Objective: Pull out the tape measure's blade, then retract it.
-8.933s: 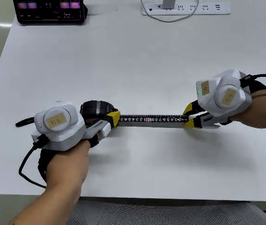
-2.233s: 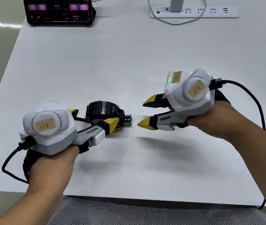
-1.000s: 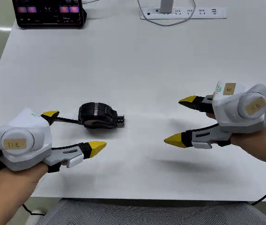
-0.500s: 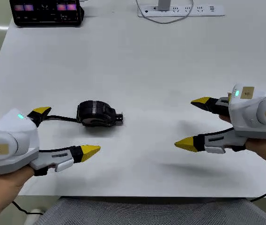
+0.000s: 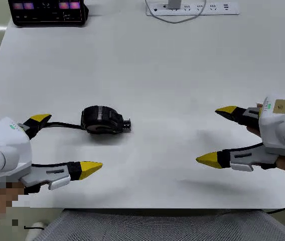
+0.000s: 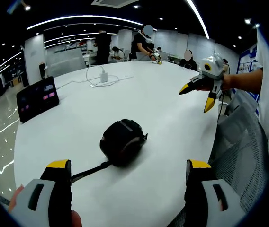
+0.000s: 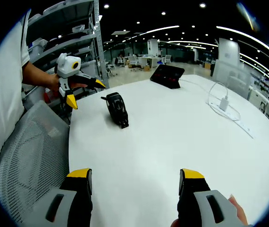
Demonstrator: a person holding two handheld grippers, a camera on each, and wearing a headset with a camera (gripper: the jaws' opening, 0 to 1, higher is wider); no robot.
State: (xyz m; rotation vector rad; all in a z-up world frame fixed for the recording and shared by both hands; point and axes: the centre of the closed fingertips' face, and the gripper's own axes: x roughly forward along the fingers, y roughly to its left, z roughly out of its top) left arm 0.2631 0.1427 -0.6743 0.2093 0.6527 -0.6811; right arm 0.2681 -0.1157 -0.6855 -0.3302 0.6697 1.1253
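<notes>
1. Tape measure: a black case lying on the white desk, with only the short hook end of its blade showing at the mouth. Nothing touches it.
2. A thin black strap runs from the case's far side toward the left hand-held gripper and lies flat on the desk.
3. The left hand-held gripper sits left of the tape measure and nearer the person, its yellow-tipped jaws spread wide and holding nothing. One tip hangs near the strap's end; whether it touches is hard to tell.
4. In the left gripper view, the left hand-held gripper has its two jaws far apart, and the tape measure lies ahead between them, clear of both.
5. The right hand-held gripper is well to the right of the tape measure, jaws also wide and empty, held above the desk.
6. In the right gripper view, the right hand-held gripper points at bare desk, with the tape measure far ahead.
7. The right gripper's body is cut off by the head view's edge, and the case markings are too small to read.
</notes>
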